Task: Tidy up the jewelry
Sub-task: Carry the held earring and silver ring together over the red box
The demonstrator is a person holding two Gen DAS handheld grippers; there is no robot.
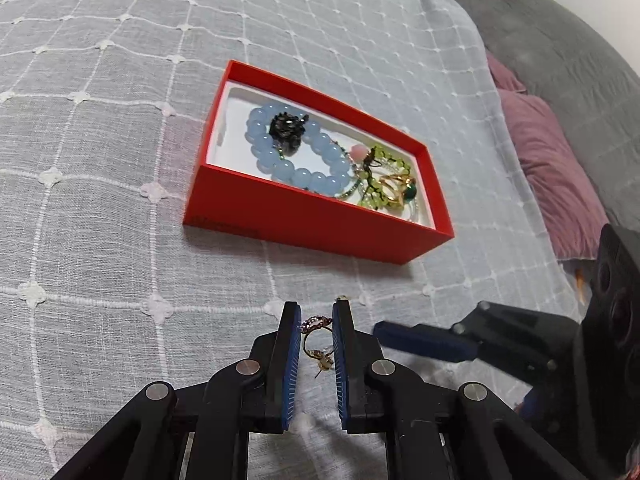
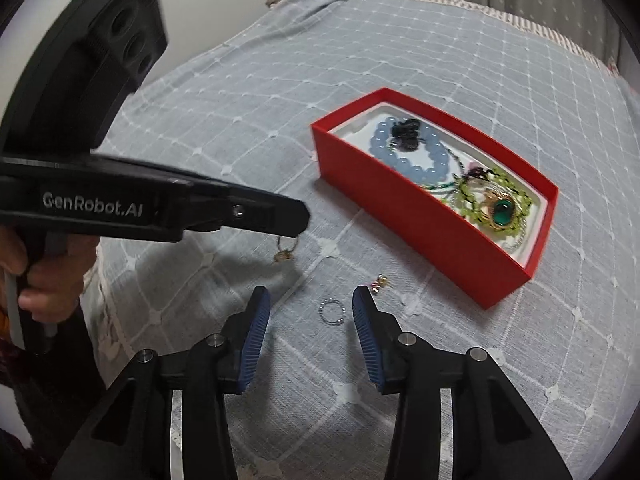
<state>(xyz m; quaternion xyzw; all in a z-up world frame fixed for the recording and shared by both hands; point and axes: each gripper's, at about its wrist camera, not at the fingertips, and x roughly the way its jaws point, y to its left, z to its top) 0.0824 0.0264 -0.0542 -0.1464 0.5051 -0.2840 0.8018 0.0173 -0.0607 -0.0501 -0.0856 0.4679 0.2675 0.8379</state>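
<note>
Now: left tool (image 1: 316, 320) pinching gold hoop earring (image 1: 316, 340) | right tool (image 2: 312, 300) spread over beaded, perhaps metal, ring (image 2: 331, 312)

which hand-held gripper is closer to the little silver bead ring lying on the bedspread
Right. The right hand-held gripper hovers open, straddling the silver bead ring; the left hand-held gripper is off to the side, holding an earring.

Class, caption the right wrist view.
Open right gripper above beaded ring; left gripper dangles earring near red box.
</note>
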